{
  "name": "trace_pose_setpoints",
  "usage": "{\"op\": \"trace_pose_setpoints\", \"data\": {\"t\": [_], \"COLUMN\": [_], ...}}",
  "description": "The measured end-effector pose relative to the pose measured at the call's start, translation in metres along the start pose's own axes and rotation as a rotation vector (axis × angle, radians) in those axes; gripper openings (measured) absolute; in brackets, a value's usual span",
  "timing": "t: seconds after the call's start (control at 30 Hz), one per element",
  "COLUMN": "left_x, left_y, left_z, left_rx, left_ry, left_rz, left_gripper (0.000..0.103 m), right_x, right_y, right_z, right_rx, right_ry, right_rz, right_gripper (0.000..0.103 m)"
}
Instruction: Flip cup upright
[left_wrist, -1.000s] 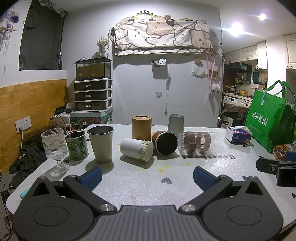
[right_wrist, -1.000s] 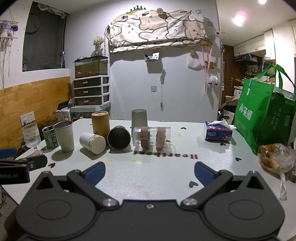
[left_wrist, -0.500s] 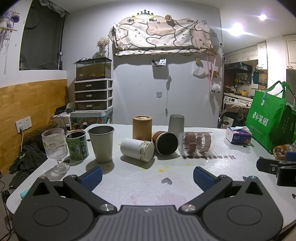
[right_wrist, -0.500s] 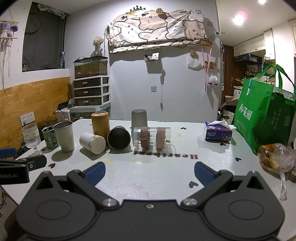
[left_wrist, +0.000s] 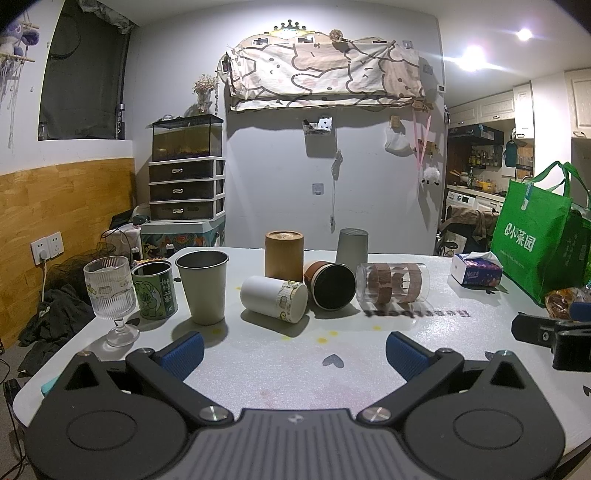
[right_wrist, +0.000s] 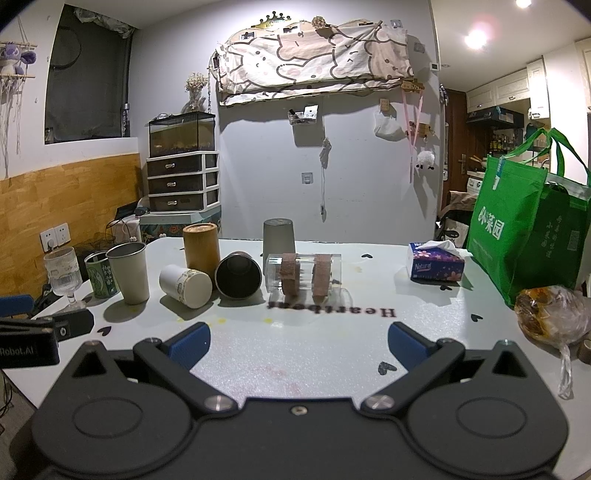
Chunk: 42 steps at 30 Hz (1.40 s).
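On the white table (left_wrist: 258, 354), three cups lie on their sides mid-row: a white cup (left_wrist: 274, 300), a brown cup (left_wrist: 330, 284) and a clear glass (left_wrist: 393, 283). Nearer, the left gripper (left_wrist: 294, 350) and right gripper (right_wrist: 298, 344) gape wide, holding nothing.

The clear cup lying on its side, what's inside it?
The clear cup shows two brown bands; whether they sit inside or wrap its wall is unclear. No liquid is visible.
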<state>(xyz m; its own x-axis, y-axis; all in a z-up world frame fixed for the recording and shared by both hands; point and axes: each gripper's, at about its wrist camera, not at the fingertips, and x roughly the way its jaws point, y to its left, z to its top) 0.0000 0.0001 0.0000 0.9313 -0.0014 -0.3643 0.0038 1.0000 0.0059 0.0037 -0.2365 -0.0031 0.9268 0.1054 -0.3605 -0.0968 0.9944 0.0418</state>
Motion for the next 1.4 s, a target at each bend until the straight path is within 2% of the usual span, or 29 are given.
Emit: {"op": "trace_pose_setpoints", "data": {"t": [0.53, 0.7, 0.83, 0.97, 1.1, 1.33, 1.4], "left_x": [0.000, 0.005, 0.010, 0.012, 0.016, 0.029, 0.033], "left_y": [-0.001, 0.003, 0.014, 0.027, 0.043, 0.081, 0.092], "left_z": [-0.001, -0.011, -0.017, -0.024, -0.030, -0.042, -0.043], "left_rx": [0.002, 0.005, -0.004, -0.019, -0.036, -0.098, -0.116], "left_ry": [0.006, 0.012, 0.019, 0.011, 0.010, 0.041, 0.053], "left_rz": [0.000, 0.004, 0.008, 0.028, 0.062, 0.112, 0.132], "left_gripper": [0.103, 0.103, 0.103, 0.103, 0.103, 0.103, 0.103], "right_x": [0.003, 0.024, 0.059, 0.106, 0.155, 0.234, 0.256], "right_y": [0.001, 0.011, -0.001, -0.007, -0.010, -0.001, 0.003], "right_z": [0.001, -0.002, 0.008, 0.020, 0.030, 0.055, 0.061], "right_rx": [0.005, 0.093, 0.178, 0.245, 0.345, 0.469, 0.517], "right_ry": [0.002, 0.017, 0.032, 0.112, 0.148, 0.186, 0.197], "right_rz": [0.003, -0.015, -0.019, -0.008, -0.015, -0.096, -0.124], "right_gripper": [0.103, 0.103, 0.103, 0.103, 0.103, 0.101, 0.097]}}
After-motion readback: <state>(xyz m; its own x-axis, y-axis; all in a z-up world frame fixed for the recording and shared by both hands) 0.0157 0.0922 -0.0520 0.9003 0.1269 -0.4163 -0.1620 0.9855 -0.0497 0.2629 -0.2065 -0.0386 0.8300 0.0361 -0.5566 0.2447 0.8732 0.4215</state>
